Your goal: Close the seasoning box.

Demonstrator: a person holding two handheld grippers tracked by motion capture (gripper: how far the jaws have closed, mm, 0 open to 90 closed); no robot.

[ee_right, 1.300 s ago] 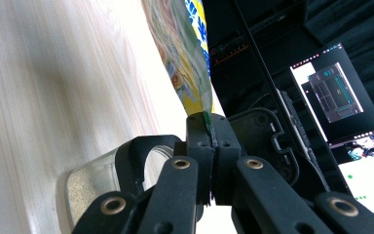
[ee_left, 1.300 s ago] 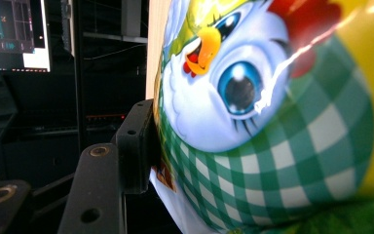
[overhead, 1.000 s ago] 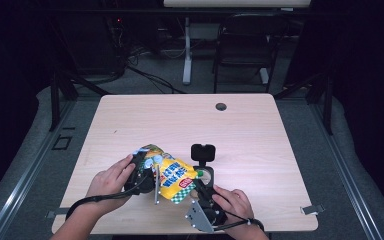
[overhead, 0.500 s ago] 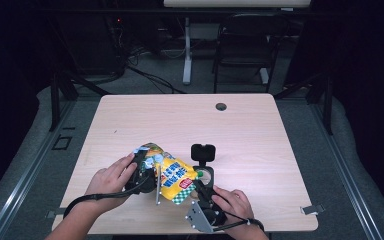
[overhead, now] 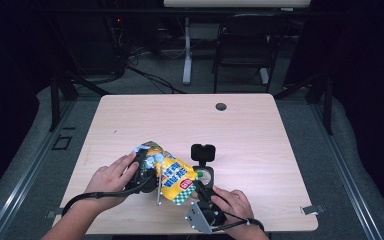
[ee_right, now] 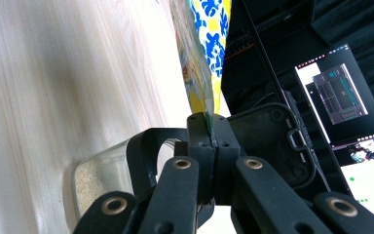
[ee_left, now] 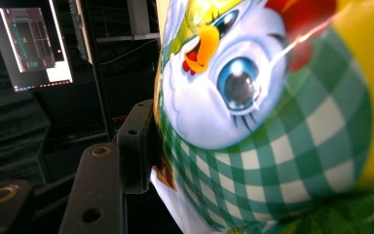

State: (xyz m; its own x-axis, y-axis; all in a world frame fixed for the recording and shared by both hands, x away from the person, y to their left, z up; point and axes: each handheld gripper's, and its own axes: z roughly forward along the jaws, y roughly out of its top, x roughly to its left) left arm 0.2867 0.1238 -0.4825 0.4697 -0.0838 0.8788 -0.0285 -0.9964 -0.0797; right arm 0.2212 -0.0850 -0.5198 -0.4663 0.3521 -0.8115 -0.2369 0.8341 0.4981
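Note:
A yellow snack bag (overhead: pixel 172 175) with blue lettering and a green-checked end is held over the near part of the table between both grippers. My left gripper (overhead: pixel 147 167) is shut on the bag's left side. In the left gripper view one black finger (ee_left: pixel 136 141) presses into the bag (ee_left: pixel 272 122), whose cartoon bird print hides the other finger. My right gripper (overhead: pixel 200 185) is shut on the bag's thin lower edge, and the right gripper view shows its jaws (ee_right: pixel 208 122) pinching that edge of the bag (ee_right: pixel 209 44).
A small glass container (overhead: pixel 207 175) with its black hinged lid (overhead: pixel 203 151) raised stands on the wooden table (overhead: pixel 260 130) just beyond the right gripper. A round cable hole (overhead: pixel 221 106) lies at the far edge. A chair (overhead: pixel 245 45) stands behind the table.

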